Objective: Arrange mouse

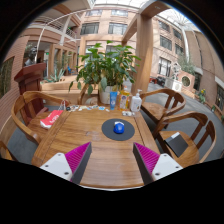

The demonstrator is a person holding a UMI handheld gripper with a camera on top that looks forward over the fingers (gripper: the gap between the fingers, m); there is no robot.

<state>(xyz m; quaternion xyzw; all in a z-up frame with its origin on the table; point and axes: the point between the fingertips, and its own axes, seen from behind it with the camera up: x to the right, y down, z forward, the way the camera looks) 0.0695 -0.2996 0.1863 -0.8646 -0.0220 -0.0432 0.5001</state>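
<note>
Looking forward along the gripper (110, 160), the single gripper view shows its two fingers spread wide, pink pads (78, 158) facing each other with nothing between them. They hang over the near part of a round wooden table (75, 135).

Beyond the fingers, near the middle of the table, a small blue mouse (119, 127) sits on a round dark mouse mat (105, 131), slightly right of the gap between the fingers. Well apart from the claw, it rests on its own support. Behind it stand a bottle (136, 102), a few smaller items too small to name, and a big leafy potted plant (105, 65). A red book (50, 118) lies to the left, and wooden chairs (190, 135) ring the table.

The step in hand looks like the approach, with the mouse not yet reached. To do it well, I would swing the claw a touch right so the mouse centres between the pads, come in low and level across the table, and keep the fingers wide until they flank the mouse's sides. Closing should be gentle, since the smooth rounded shell may squirt out, and the mat could drag if the fingertips catch its edge.
</note>
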